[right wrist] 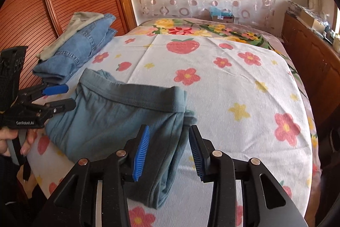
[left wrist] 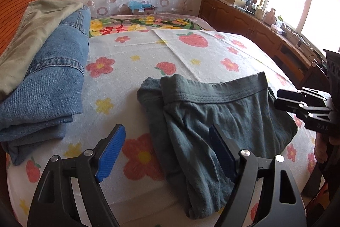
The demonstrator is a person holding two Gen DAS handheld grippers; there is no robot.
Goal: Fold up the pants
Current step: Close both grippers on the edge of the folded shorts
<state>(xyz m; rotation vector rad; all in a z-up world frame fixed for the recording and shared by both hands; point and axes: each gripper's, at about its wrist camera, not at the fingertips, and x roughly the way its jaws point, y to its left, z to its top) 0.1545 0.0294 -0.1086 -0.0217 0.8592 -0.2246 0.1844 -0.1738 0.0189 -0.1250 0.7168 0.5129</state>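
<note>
Grey-green pants (left wrist: 216,120) lie folded on the flowered bed cover (left wrist: 131,78), partly under the left tongs (left wrist: 167,154). These tongs are spread wide, holding nothing: the left pad is over the cover, the right pad over the pants. Far left of them lies a stack of jeans (left wrist: 48,82). The right tongs (left wrist: 282,99) are at the far right, near the waistband.

In the right wrist view, the right tongs (right wrist: 167,152) are spread over the right edge of the pants (right wrist: 119,118), pinching nothing. The left tongs (right wrist: 61,97) are at the far left, spread, beside the pants. The jeans (right wrist: 78,50) are behind them.
</note>
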